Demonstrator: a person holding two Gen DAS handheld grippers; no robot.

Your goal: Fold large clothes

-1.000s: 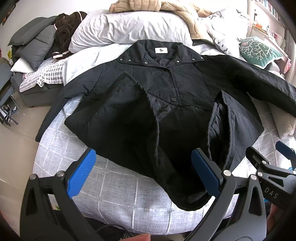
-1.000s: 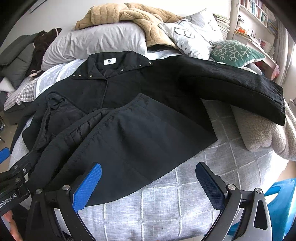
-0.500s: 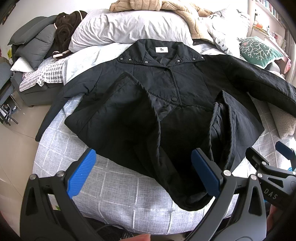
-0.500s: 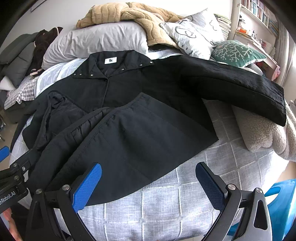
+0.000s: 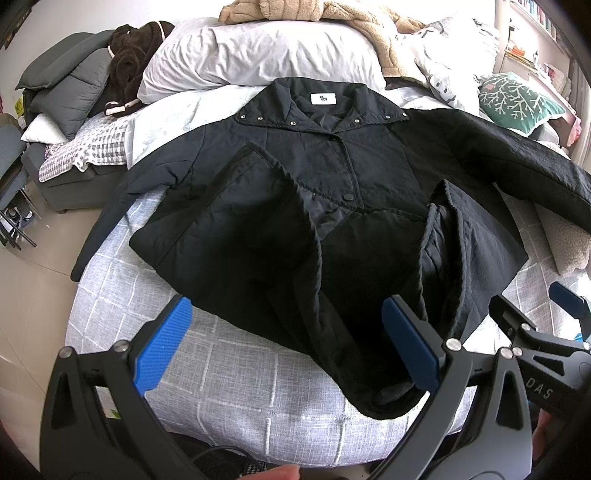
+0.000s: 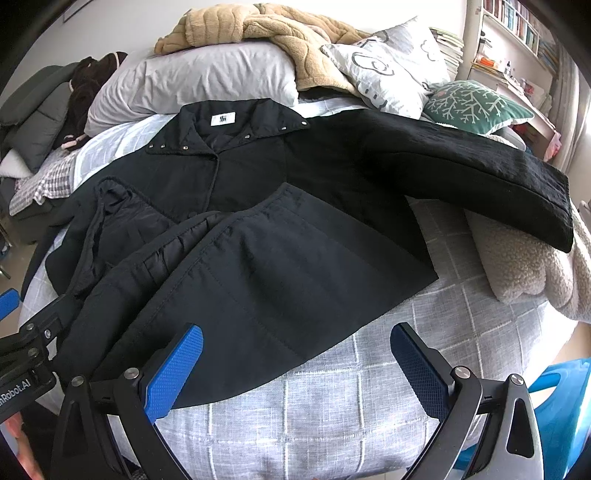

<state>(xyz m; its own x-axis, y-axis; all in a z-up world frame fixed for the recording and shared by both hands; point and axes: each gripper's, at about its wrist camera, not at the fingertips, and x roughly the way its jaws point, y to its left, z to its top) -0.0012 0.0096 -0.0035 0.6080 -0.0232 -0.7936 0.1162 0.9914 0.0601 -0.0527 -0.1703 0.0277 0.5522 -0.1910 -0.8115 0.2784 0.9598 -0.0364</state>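
Observation:
A large black quilted jacket (image 5: pixel 332 206) lies face up on the grey checked bed (image 5: pixel 229 376), collar with a white label toward the pillows. It also shows in the right wrist view (image 6: pixel 280 258). Its lower front panels are open and rumpled. One sleeve (image 6: pixel 480 184) stretches to the right, the other (image 5: pixel 107 221) hangs off the left edge. My left gripper (image 5: pixel 288 347) is open and empty, just short of the hem. My right gripper (image 6: pixel 295 369) is open and empty over the hem's right part; it also shows in the left wrist view (image 5: pixel 535 332).
Grey pillows (image 5: pixel 258 55), a tan fleece blanket (image 6: pixel 266 33) and a green patterned cushion (image 6: pixel 476 107) lie at the head. A beige fleece throw (image 6: pixel 524 266) lies at the bed's right edge. A blue plastic stool (image 6: pixel 561 406) stands at lower right. A grey sofa (image 5: pixel 62 96) is left.
Almost nothing moved. Both grippers stay open at the foot of the bed, and the jacket lies as before.

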